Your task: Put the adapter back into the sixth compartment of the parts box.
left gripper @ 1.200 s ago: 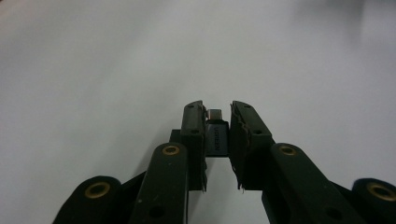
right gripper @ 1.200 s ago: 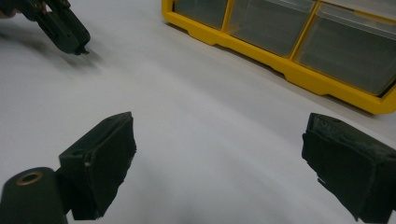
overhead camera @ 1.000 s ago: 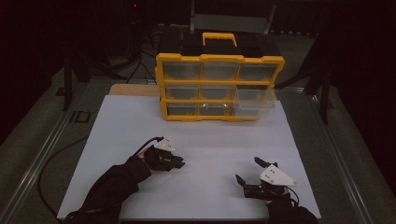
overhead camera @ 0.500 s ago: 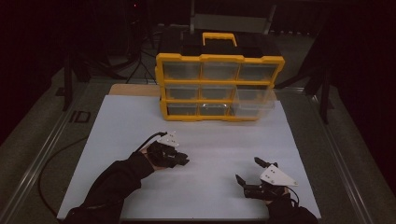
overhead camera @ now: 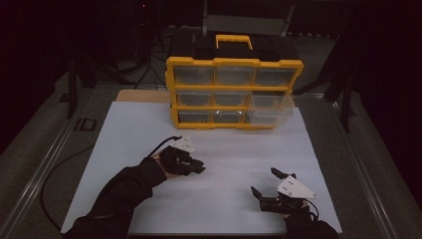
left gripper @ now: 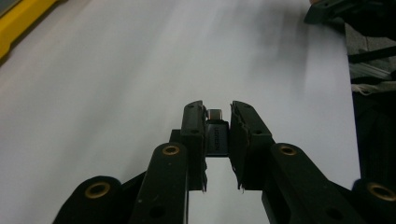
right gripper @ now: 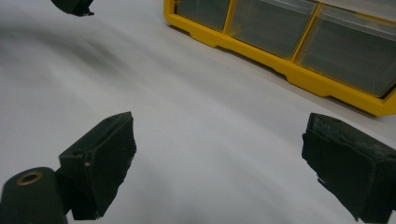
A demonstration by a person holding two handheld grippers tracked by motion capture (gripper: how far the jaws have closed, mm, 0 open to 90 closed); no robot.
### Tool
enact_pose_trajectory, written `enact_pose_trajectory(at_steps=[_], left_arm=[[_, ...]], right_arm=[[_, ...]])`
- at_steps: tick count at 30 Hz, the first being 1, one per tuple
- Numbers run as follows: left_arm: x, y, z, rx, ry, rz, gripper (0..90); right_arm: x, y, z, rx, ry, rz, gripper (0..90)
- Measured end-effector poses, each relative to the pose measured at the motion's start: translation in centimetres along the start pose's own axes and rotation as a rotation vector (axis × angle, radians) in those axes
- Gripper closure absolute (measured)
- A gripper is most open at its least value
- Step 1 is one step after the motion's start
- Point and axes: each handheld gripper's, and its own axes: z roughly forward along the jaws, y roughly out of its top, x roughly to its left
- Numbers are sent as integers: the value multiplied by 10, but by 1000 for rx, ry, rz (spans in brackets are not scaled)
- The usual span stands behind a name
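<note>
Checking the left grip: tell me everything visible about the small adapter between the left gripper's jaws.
The small adapter is a dark, plastic-looking block with a silver metal plug tip pointing away from the camera and faint, unreadable lettering along its body. The left gripper pinches it from both sides, its jaws shut on it, above the white table sheet. Its far end is hidden.

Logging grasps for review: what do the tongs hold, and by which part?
The left tongs pinch a small black adapter by its flat sides, its metal plug pointing forward. The right tongs stand open, empty.
</note>
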Motion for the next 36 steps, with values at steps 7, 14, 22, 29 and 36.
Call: enact_pose_trajectory(at_steps=[7,14,22,29,36], left_arm=[[-2,12,-3,-9,-4,13,766],[-5,25,-5,-7,-25,27,766],[-8,41,-7,-16,-30,46,767],[-9,56,-10,-27,-31,57,766],[-11,71,-12,-36,-33,71,766]], right_arm=[[0,0,0,0,0,2,95],[0,0,0,-3,3,4,95],[-1,0,-1,-4,1,4,95],[-1,0,-1,-6,1,3,95],[-1,0,-1,-3,-1,2,95]])
